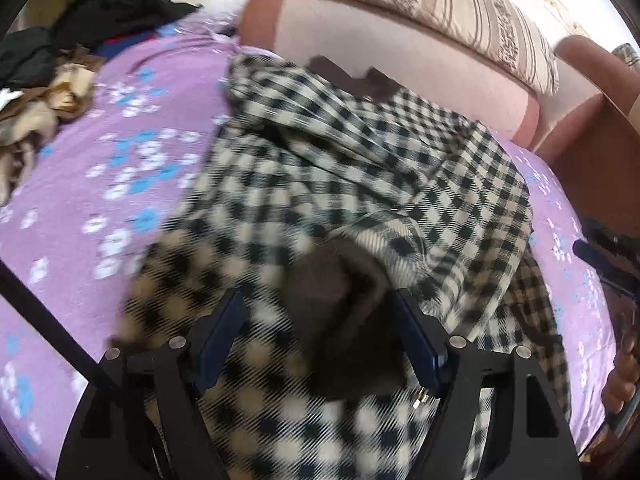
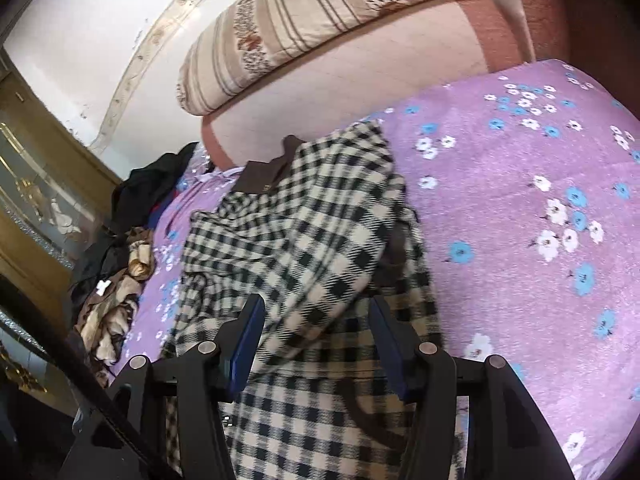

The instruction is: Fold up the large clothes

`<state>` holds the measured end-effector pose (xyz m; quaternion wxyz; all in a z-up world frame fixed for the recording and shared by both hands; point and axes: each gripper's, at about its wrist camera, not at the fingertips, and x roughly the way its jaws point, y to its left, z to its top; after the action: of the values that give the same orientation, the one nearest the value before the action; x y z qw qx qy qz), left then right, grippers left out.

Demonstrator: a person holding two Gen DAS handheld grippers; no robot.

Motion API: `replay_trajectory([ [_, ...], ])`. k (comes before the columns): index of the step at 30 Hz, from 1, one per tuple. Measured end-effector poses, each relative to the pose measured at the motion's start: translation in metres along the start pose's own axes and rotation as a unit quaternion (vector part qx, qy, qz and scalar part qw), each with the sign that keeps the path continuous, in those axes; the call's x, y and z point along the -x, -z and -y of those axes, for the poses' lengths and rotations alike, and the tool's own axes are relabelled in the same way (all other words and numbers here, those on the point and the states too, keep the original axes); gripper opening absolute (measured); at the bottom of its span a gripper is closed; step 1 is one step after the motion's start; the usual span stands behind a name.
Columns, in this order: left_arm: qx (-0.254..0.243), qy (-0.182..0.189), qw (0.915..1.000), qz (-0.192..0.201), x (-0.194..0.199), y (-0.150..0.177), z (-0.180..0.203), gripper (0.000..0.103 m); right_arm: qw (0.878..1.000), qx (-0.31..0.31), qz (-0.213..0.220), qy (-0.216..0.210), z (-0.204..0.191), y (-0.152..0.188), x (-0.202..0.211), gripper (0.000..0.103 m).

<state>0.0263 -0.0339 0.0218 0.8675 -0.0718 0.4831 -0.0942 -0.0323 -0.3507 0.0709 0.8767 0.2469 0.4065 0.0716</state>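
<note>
While bunched mid-bed on purple floral sheet (image 2: pixel 520 160), checked coat (image 2: pixel 304 224) barely folded, brown lining showing; most work left. L gripper (image 1: pixel 320 316) & R gripper (image 2: pixel 316 320) both spread apart over fabric, gripping nothing.

Bare purple sheet (image 2: pixel 520 208) right of checked coat (image 2: pixel 304 232); clothes pile (image 2: pixel 120 248) blocks left

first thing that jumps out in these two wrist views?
The checked coat, black and cream with a brown collar, lies crumpled mid-bed on the purple floral bedspread. Both the left gripper and right gripper sit over it, jaws open. A heap of dark clothes sits at the bed's far side.
</note>
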Motion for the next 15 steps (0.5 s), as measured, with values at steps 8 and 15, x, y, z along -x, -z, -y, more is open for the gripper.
replay_trajectory([
  [8, -0.02, -0.013, 0.9996, 0.015, 0.005, -0.05, 0.008, 0.009, 0.999, 0.011, -0.003, 0.042, 0.007, 0.004, -0.015, 0.059],
  [15, -0.043, -0.076, 0.9881, 0.127, 0.038, -0.146, -0.016, 0.011, 0.996, 0.042, -0.022, 0.071, -0.006, 0.007, -0.039, 0.059],
])
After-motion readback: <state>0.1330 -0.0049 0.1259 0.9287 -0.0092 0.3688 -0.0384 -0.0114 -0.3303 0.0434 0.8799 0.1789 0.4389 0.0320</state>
